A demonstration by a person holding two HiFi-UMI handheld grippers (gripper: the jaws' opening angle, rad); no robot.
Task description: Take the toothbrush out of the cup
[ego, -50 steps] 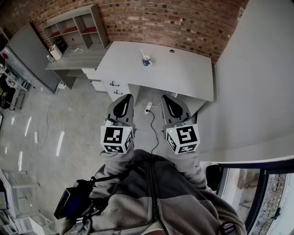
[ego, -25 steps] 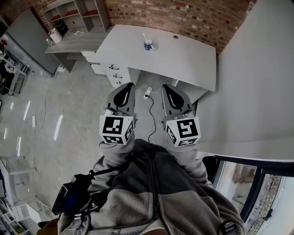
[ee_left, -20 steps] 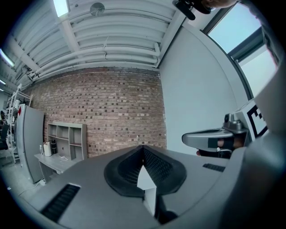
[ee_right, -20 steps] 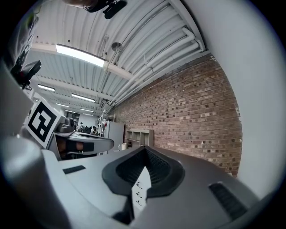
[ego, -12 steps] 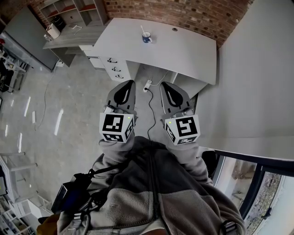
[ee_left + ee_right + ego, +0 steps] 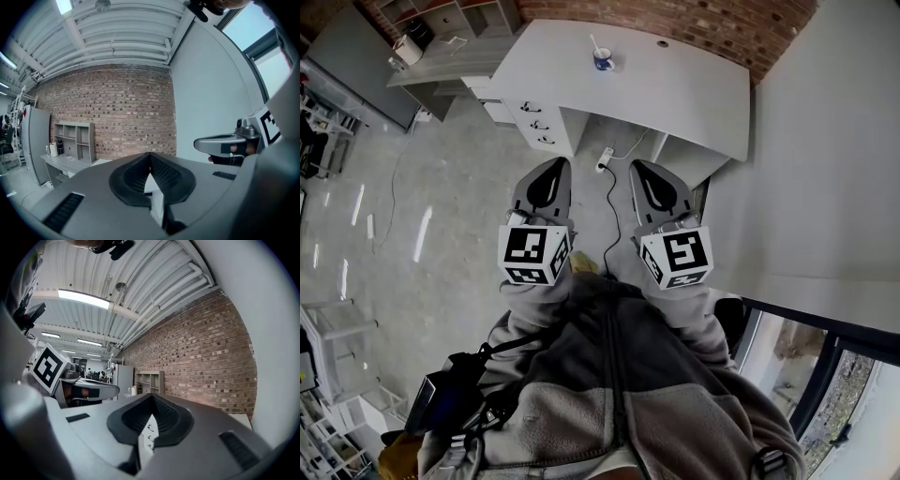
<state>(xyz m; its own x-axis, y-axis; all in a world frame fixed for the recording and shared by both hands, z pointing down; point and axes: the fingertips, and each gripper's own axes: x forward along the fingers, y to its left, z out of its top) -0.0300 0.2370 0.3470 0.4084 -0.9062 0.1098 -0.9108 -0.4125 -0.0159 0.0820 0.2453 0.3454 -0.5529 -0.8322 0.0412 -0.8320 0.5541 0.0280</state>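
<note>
A blue-and-white cup stands on the far part of a white desk, with a white toothbrush sticking up out of it. Both grippers hang in the air well short of the desk, above the floor, held side by side in front of the person's body. The left gripper is shut with nothing in it, as its own view also shows. My right gripper is likewise shut and holds nothing. Neither gripper view shows the cup.
A drawer unit sits under the desk's left end. A power strip with a cable lies on the floor ahead. A grey shelf unit stands far left against the brick wall. A white wall runs along the right.
The desk and cup have slid toward the top of the head view. Both grippers stay shut and side by side in much the same spot.
</note>
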